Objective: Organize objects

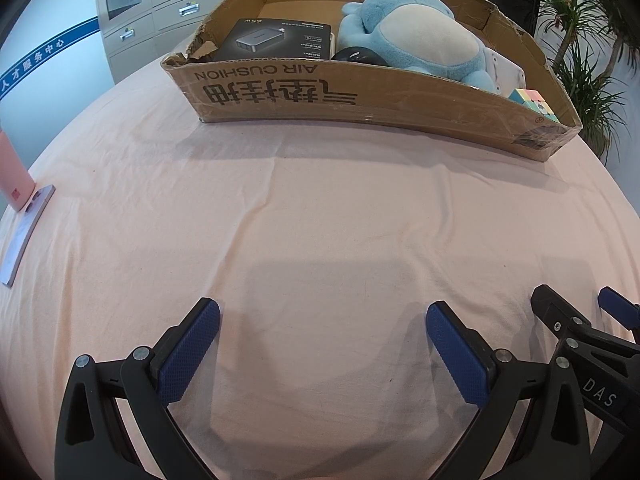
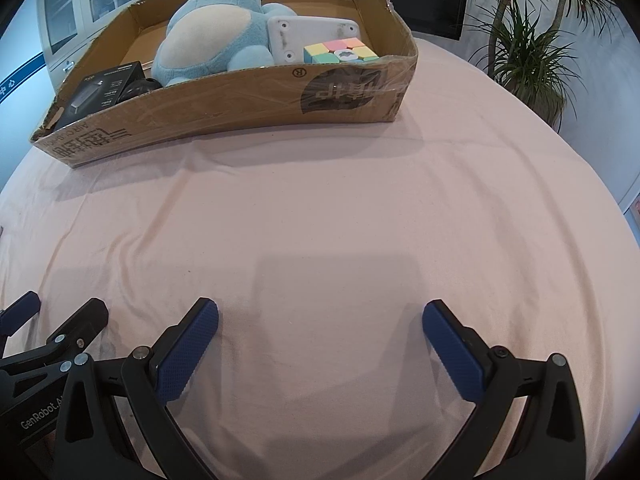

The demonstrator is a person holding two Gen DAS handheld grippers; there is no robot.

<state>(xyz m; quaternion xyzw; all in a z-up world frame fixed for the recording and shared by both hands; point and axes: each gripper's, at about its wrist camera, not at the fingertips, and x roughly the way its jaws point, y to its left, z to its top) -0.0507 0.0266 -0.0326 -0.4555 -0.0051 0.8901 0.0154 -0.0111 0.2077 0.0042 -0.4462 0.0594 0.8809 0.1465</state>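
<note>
left gripper [image 1: 323,312]: jaws wide, nothing between them, over the pink cloth [image 1: 320,208]
right gripper [image 2: 320,312]: jaws wide, holding nothing, just beside the left one
bench [image 2: 500,168]: cloth-covered
phone [image 1: 26,232]: flat at the left edge, touching a pink cup [image 1: 14,176]
box [image 2: 240,96]: cardboard, far side of the bench
inside, left to right: black carton [image 1: 276,38], dark round thing [image 1: 358,56], blue plush [image 2: 212,40], white plate [image 2: 312,36], cube [image 2: 340,53]

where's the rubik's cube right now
The cube sits inside the cardboard box, in its near right corner in the right wrist view, just in front of the white device beside the blue plush.
</note>
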